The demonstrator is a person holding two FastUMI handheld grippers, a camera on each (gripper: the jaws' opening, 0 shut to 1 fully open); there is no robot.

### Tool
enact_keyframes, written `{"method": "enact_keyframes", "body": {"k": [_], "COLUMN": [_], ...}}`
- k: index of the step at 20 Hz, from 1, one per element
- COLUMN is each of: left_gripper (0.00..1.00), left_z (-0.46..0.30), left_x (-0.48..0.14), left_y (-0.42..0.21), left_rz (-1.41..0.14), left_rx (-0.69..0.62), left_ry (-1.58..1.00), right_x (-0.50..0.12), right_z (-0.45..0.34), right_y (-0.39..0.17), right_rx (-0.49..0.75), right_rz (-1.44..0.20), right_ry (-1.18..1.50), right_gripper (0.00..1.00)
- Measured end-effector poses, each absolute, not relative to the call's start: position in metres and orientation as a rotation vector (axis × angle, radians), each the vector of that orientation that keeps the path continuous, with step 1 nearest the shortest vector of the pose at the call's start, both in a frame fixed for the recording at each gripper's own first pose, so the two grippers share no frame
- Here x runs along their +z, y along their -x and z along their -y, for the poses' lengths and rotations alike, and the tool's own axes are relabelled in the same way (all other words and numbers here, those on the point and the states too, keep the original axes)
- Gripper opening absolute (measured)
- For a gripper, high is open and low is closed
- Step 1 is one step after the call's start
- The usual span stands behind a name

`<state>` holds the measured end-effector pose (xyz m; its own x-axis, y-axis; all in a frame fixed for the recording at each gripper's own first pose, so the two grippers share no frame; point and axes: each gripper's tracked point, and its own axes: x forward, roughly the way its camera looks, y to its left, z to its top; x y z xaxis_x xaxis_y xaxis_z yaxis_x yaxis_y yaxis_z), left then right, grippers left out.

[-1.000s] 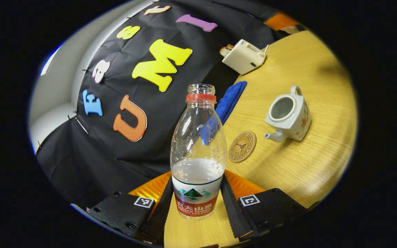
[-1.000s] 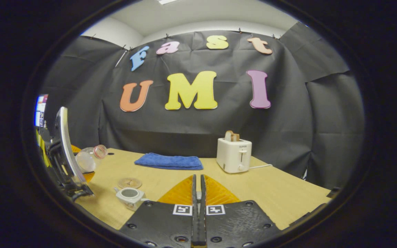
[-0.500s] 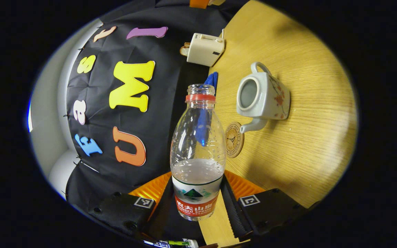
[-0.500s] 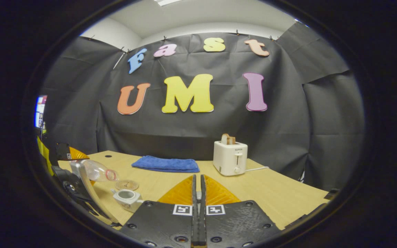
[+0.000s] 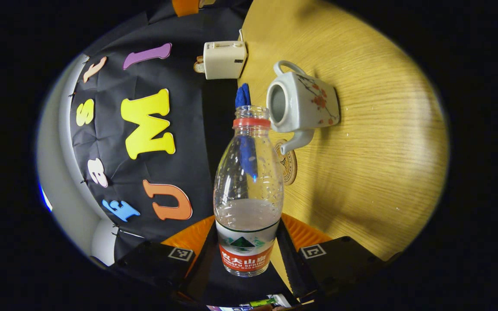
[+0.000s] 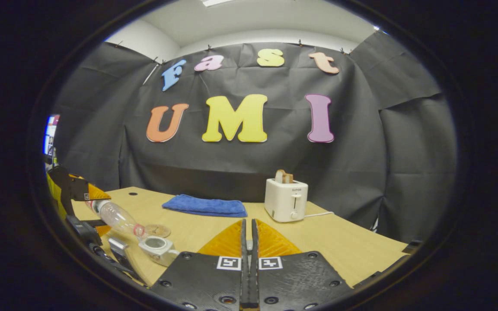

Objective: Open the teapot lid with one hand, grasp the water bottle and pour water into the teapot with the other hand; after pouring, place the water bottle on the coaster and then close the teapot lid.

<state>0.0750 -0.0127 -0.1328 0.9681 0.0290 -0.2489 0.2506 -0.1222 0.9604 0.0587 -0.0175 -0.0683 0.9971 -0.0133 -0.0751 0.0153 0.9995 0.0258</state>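
Pouring step: left gripper [image 5: 249, 255] clamps the tilted water bottle [image 5: 248, 190]; next, bring its mouth over the open teapot [image 5: 301, 103]. Right gripper [image 6: 247, 263] fingers together.

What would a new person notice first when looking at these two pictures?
In the left gripper view, the eye goes first to the clear water bottle, uncapped and clamped between the left gripper's fingers, its mouth close to the open top of the white teapot. In the right gripper view, the bottle leans steeply over the teapot at lower left. Further back on the wooden table stand a white toaster and a folded blue towel.
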Motion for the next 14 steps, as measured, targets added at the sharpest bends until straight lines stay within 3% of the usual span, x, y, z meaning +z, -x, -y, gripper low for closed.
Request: {"method": "enact_keyframes", "body": {"k": [1, 3, 14], "left_gripper": [0.79, 0.74, 0.75], "left_z": [0.013, 0.014, 0.016], "left_x": [-0.132, -0.130, -0.109], "left_y": [-0.074, -0.073, -0.089], "left_rz": [-0.209, -0.195, -0.186], "left_rx": [-0.190, -0.183, -0.184], "left_ry": [-1.709, -1.743, -1.915], "right_x": [-0.066, -0.063, -0.057], "right_z": [0.017, 0.017, 0.023], "right_y": [-0.058, -0.057, -0.055], "right_rx": [-0.016, -0.021, -0.023], "right_rz": [-0.069, -0.054, -0.046], "right_ry": [-0.019, -0.001, -0.008], "right_gripper": [0.00, 0.00, 0.00]}}
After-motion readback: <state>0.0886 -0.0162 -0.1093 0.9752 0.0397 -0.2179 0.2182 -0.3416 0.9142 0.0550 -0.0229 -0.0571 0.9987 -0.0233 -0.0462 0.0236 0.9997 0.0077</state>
